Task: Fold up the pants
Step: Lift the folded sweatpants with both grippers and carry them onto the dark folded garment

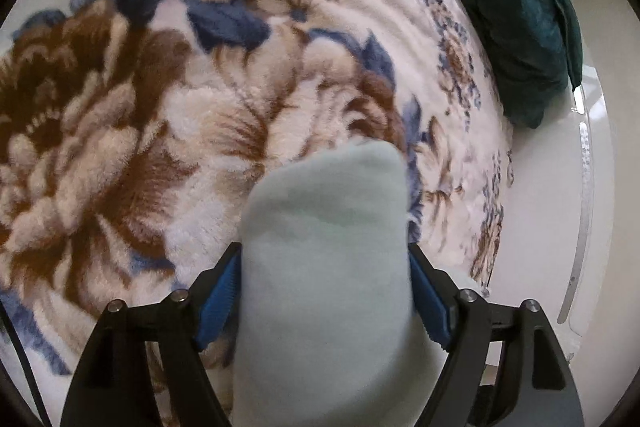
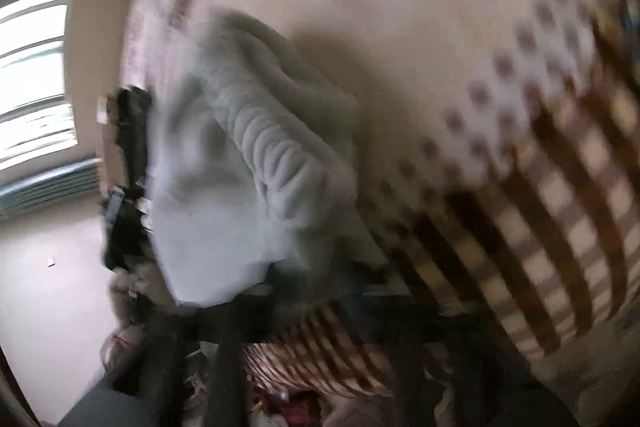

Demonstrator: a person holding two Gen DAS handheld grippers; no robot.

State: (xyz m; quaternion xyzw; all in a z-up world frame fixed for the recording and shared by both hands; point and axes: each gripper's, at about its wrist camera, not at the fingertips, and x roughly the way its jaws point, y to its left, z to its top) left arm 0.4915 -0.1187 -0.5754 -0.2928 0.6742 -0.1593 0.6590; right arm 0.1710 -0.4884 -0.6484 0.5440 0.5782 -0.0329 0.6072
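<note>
The pants are pale mint fleece. In the left wrist view a bunched fold of them [image 1: 324, 267] fills the gap between the blue-padded fingers [image 1: 218, 301] of my left gripper [image 1: 325, 297], which is shut on the cloth above a floral blanket. In the blurred right wrist view the pants [image 2: 248, 167] hang crumpled with a ribbed waistband [image 2: 276, 143] showing. The left gripper shows there as a dark shape [image 2: 128, 183] at the cloth's left edge. My right gripper [image 2: 304, 311] is a dark blur at the bottom; its jaws cannot be made out.
A cream blanket with brown and blue flowers [image 1: 180, 87] covers the bed. A dark teal cloth [image 1: 516, 15] lies at its far right edge, beside a white frame [image 1: 580, 227]. The right wrist view shows a brown checked blanket [image 2: 540, 207], a window [image 2: 32, 79] and floor clutter [image 2: 280, 399].
</note>
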